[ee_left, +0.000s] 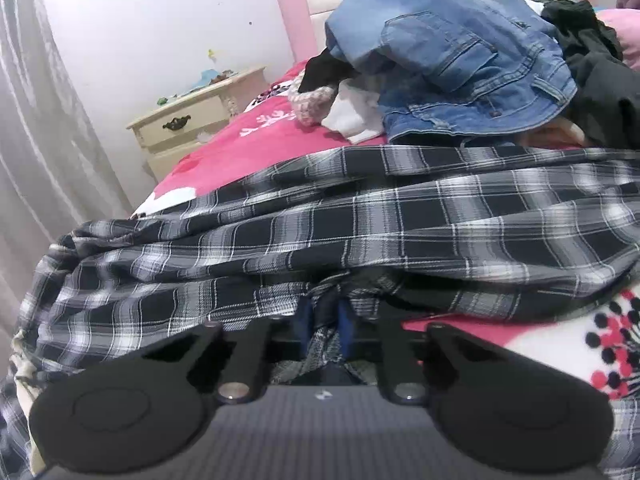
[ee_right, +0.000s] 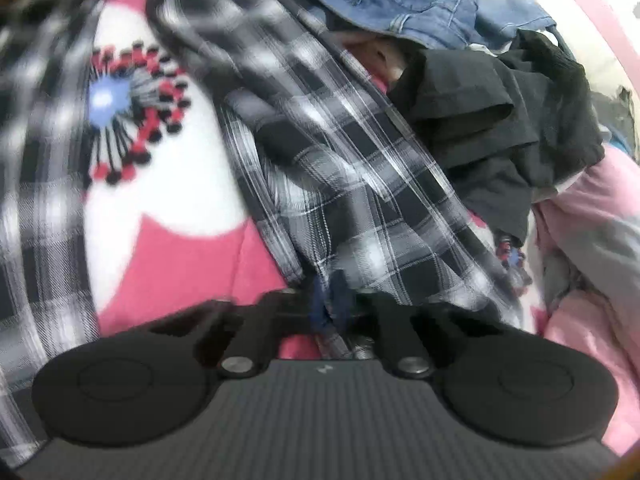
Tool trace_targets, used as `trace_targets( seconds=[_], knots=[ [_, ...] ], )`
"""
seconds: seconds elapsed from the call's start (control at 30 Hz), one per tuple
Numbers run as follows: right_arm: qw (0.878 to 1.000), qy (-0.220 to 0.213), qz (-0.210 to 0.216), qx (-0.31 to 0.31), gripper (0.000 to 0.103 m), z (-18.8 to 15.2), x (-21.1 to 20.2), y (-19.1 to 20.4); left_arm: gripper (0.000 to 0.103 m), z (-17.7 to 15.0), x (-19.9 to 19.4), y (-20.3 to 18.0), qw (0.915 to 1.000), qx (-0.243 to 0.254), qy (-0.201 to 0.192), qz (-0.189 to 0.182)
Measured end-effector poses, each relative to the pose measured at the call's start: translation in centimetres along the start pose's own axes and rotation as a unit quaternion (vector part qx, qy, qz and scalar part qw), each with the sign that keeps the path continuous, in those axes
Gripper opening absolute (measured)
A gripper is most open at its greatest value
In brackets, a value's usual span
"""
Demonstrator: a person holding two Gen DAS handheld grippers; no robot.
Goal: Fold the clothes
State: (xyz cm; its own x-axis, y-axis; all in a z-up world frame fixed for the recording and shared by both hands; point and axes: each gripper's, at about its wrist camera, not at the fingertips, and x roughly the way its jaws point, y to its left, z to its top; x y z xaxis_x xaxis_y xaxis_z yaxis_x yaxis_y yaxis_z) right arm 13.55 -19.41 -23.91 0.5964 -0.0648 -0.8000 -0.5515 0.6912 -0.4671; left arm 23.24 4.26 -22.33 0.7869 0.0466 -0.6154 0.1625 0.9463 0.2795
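Left wrist view: left gripper (ee_left: 325, 316) jaws clamped on plaid shirt (ee_left: 360, 216); denim jacket (ee_left: 452, 60) behind shirt. Right gripper (ee_right: 332, 300) jaws pinch the shirt.

Black-and-white plaid shirt (ee_left: 360, 216); blue denim jacket (ee_left: 460, 60); pink-and-white flowered blanket (ee_right: 180, 184); cream nightstand (ee_left: 188, 120); black garment (ee_right: 500, 128).

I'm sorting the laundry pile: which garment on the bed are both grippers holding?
The black-and-white plaid shirt: left gripper and right gripper both pinch it. The denim jacket and black garment lie untouched behind.
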Motion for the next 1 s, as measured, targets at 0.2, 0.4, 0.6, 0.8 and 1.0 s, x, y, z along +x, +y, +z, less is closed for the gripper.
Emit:
trace_targets(
  seconds=[0.2, 0.4, 0.6, 0.8, 1.0],
  knots=[
    [0.997, -0.035, -0.048, 0.054, 0.000, -0.7, -4.3, -3.5, 0.005, 0.7, -1.7, 1.0, 0.9999, 0.000, -0.001, -0.014],
    [0.996, -0.012, -0.071, 0.052, 0.000, -2.0, -6.0, -4.8, 0.005, 0.7, -3.2, 1.6, 0.9996, 0.025, -0.001, -0.011],
    [0.995, 0.026, -0.026, 0.090, 0.000, -4.5, -6.1, -3.8, 0.006, 0.6, -3.7, 2.9, 0.9994, 0.018, 0.030, -0.004],
    [0.994, 0.036, -0.013, 0.107, 0.002, -6.6, -6.2, -2.6, 0.021, 1.2, -4.7, 3.2, 0.9998, -0.006, 0.002, 0.019],
    [0.999, -0.005, 0.002, 0.047, 0.030, -5.9, -5.1, -1.7, 0.022, 1.4, -6.3, 2.1, 0.9967, -0.002, -0.074, 0.032]
  ],
)
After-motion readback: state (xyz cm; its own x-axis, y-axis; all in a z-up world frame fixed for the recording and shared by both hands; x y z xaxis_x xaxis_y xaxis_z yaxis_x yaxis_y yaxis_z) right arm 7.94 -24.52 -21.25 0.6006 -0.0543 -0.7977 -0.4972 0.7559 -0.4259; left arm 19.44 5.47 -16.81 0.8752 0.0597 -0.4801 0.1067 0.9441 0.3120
